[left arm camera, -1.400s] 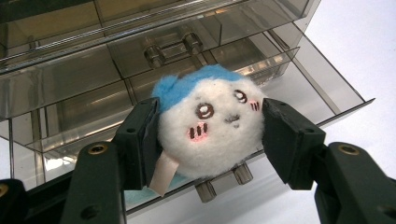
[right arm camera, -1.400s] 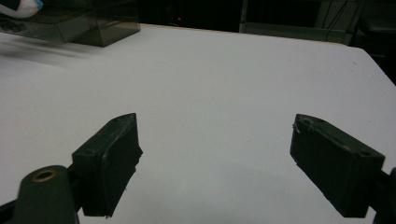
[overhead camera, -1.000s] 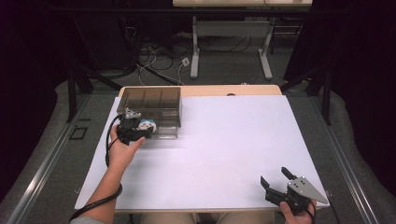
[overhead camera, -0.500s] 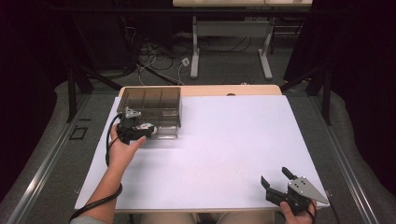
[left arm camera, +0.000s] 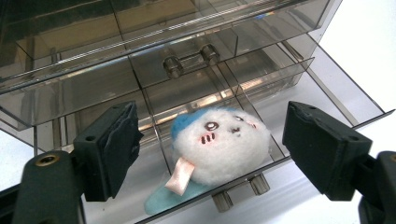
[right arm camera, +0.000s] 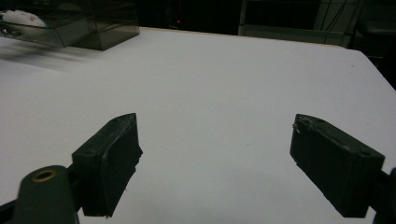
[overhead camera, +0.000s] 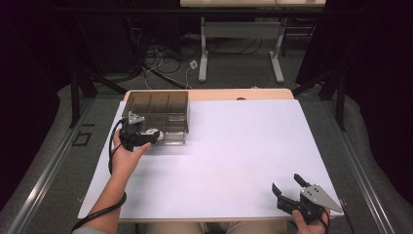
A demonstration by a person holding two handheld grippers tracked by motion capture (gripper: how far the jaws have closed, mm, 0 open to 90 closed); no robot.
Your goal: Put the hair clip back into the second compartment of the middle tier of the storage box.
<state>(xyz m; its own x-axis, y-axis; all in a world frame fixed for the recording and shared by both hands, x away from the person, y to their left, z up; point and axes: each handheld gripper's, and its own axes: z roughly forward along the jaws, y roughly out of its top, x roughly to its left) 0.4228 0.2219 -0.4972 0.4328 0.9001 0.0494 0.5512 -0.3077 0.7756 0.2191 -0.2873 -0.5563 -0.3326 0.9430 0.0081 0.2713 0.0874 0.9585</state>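
- Plush toy (left arm camera: 219, 142), white and round with a small stitched face, a blue back and a pale pink ribbon tab, lies in a pulled-out drawer (left arm camera: 261, 116) of the drawer box, between the wide-apart jaws of the left gripper (left arm camera: 210, 149) and touching neither jaw.
- Left gripper (overhead camera: 141, 135), seen from the high view, sits at the front of the drawer box near the far left corner of the worktop; the person's left hand (overhead camera: 124, 156) holds it, and its cable (overhead camera: 104, 212) trails back along the forearm.
- Drawer box (overhead camera: 158, 117), smoky clear plastic, stands at the far left of the worktop; a closed drawer above the open one carries a two-post handle (left arm camera: 191, 60), and the open drawer's own knobs (left arm camera: 240, 193) show at its front edge.
- Right gripper (overhead camera: 292, 191) rests at the near right corner of the worktop, held by the right hand (overhead camera: 309, 224), with its grey three-cornered plate (overhead camera: 319, 196) on top.
- Right gripper (right arm camera: 212, 163), in its own view, has its jaws spread wide over bare white surface, nothing between them.
- Worktop (overhead camera: 243, 146) is covered in white, with a wooden strip (overhead camera: 219, 94) along its far edge.
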